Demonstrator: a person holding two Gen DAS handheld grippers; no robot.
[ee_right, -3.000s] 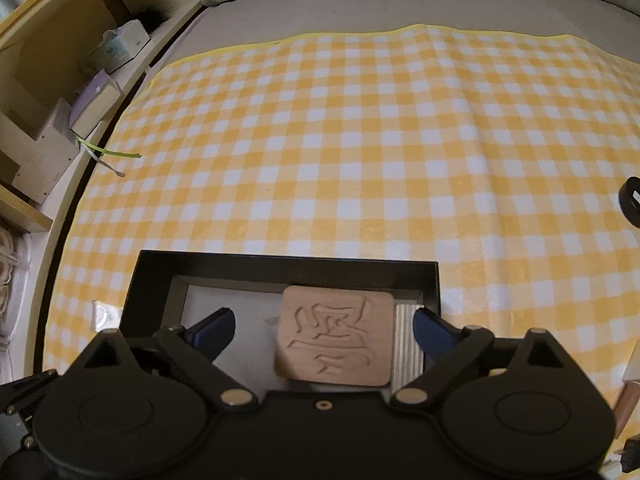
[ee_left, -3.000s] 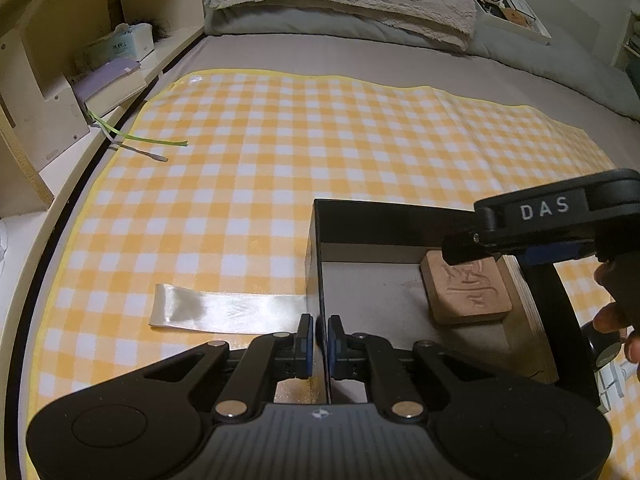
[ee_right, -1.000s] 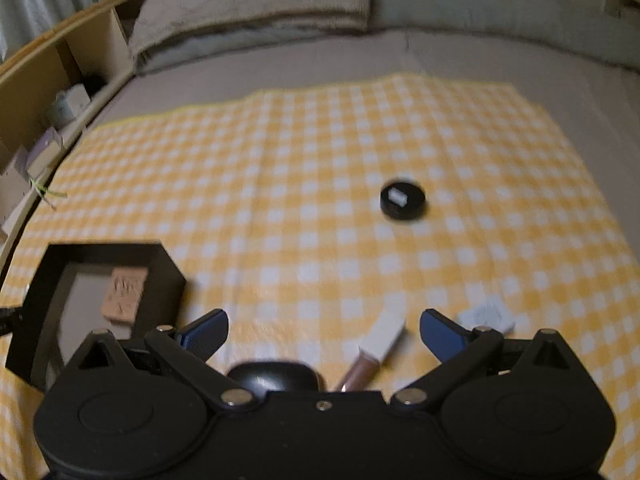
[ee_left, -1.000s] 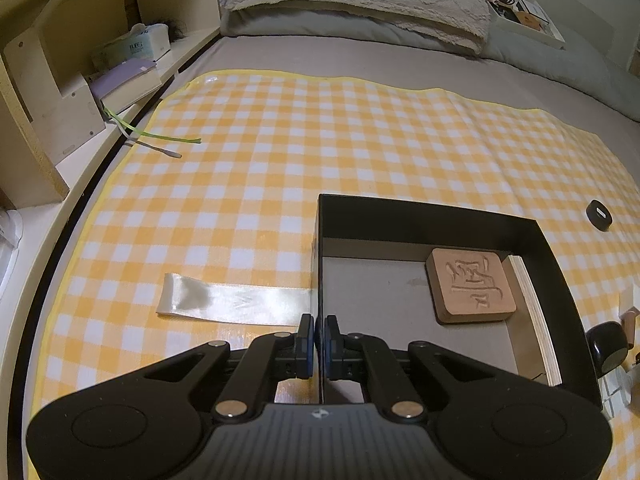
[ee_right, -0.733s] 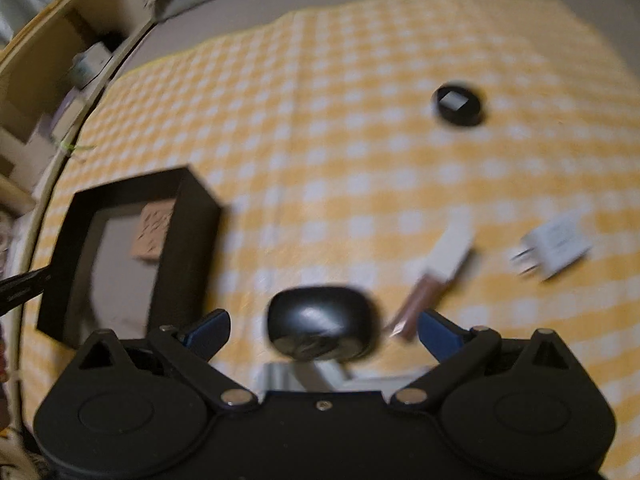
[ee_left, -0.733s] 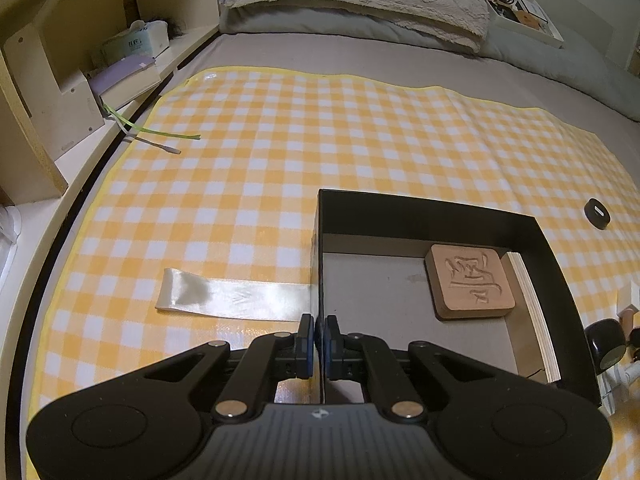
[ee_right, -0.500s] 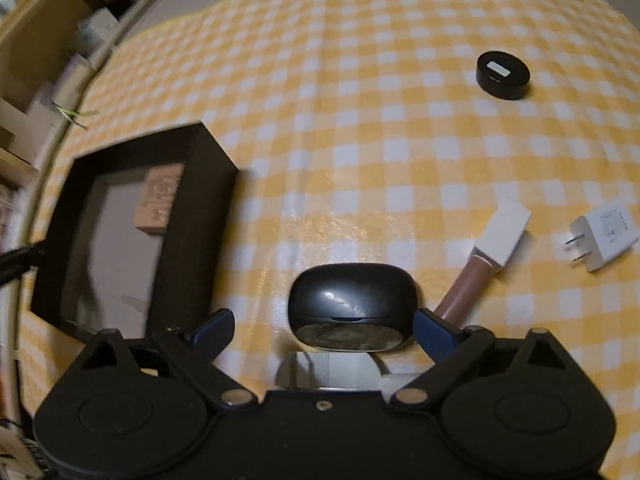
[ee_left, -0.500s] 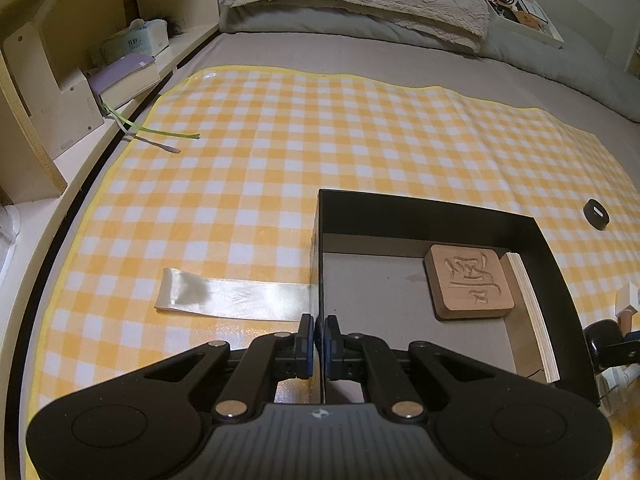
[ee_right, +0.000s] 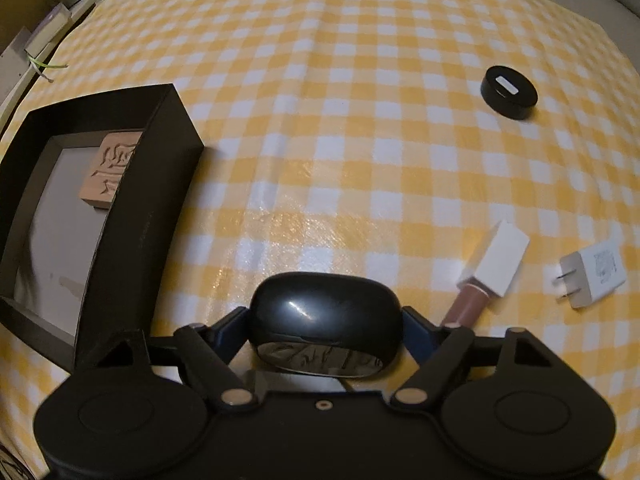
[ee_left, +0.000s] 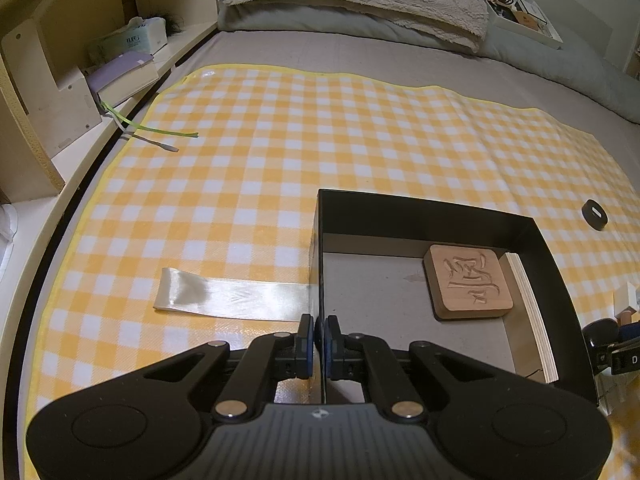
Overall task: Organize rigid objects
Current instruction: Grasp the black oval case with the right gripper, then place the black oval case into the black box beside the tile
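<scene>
Left gripper: fingers closed on the near wall of the black box, which sits on the checked cloth over the bed. Carved wooden block lies flat inside, at the box's right side. Right gripper: fingers have just been closing, now against both ends of the black oval case on the cloth, just right of the box. Near it lie a lip gloss tube, a white plug adapter and a black round lid.
</scene>
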